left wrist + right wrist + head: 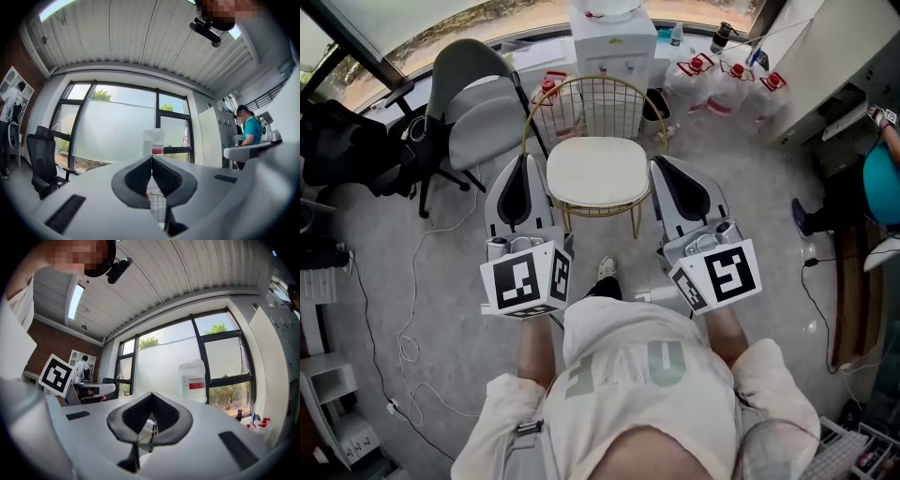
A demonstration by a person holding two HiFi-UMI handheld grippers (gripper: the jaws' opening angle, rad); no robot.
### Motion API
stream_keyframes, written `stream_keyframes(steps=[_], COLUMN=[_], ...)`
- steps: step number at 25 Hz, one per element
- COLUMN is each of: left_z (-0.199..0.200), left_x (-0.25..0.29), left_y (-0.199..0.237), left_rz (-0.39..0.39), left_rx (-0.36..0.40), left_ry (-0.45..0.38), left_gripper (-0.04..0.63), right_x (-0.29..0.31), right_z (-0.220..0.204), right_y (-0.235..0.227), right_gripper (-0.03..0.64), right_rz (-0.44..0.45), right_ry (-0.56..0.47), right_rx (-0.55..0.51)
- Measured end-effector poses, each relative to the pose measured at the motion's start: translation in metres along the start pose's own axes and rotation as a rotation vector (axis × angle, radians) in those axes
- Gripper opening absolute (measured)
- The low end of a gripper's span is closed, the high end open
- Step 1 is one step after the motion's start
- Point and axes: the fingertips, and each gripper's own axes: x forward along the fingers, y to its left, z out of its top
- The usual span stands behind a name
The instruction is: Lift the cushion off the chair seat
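Note:
A cream cushion (598, 172) lies on the seat of a gold wire chair (591, 101) in the middle of the head view. My left gripper (523, 157) is held level just left of the seat, shut, with nothing in it. Right of the seat is my right gripper (656, 161), likewise shut and empty. Neither touches the cushion. In the left gripper view the left gripper (151, 157) has its pads meeting, with a bit of the wire chair (157, 206) showing below them. In the right gripper view the right gripper (151, 393) also has its tips together.
A grey chair (478, 103) stands behind and to the left, with a black office chair (356, 141) beyond it. A water dispenser (609, 37) and water jugs (722, 80) stand at the back. Cables (412, 309) trail over the floor. A person in teal (883, 183) stands at the right edge.

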Motion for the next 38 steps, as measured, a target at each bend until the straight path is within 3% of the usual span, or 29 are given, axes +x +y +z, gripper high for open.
stream_keyframes(steps=[8, 14, 19, 34, 38], left_z=[0.007, -0.005, -0.01, -0.005, -0.008], left_x=[0.11, 0.144, 0.153, 0.157, 0.159], left_y=[0.036, 0.034, 0.019, -0.031, -0.034], left_rz=[-0.057, -0.077, -0.079, -0.1, -0.115], left_rx=[-0.011, -0.059, -0.081, 0.021, -0.066], left_ry=[-0.006, 0.027, 0.049, 0.041, 0.029], left_gripper=[0.014, 0.014, 0.014, 0.014, 0.014], right_x=[0.096, 0.12, 0.126, 0.113, 0.114], right_z=[-0.009, -0.014, -0.019, -0.02, -0.025], right_y=[-0.051, -0.073, -0.088, -0.123, -0.128], right_gripper=[0.017, 0.017, 0.015, 0.015, 0.016], right_rz=[-0.083, -0.119, -0.14, -0.124, -0.113], right_ry=[0.013, 0.039, 0.047, 0.032, 0.034], right_rx=[-0.015, -0.01, 0.003, 0.028, 0.042])
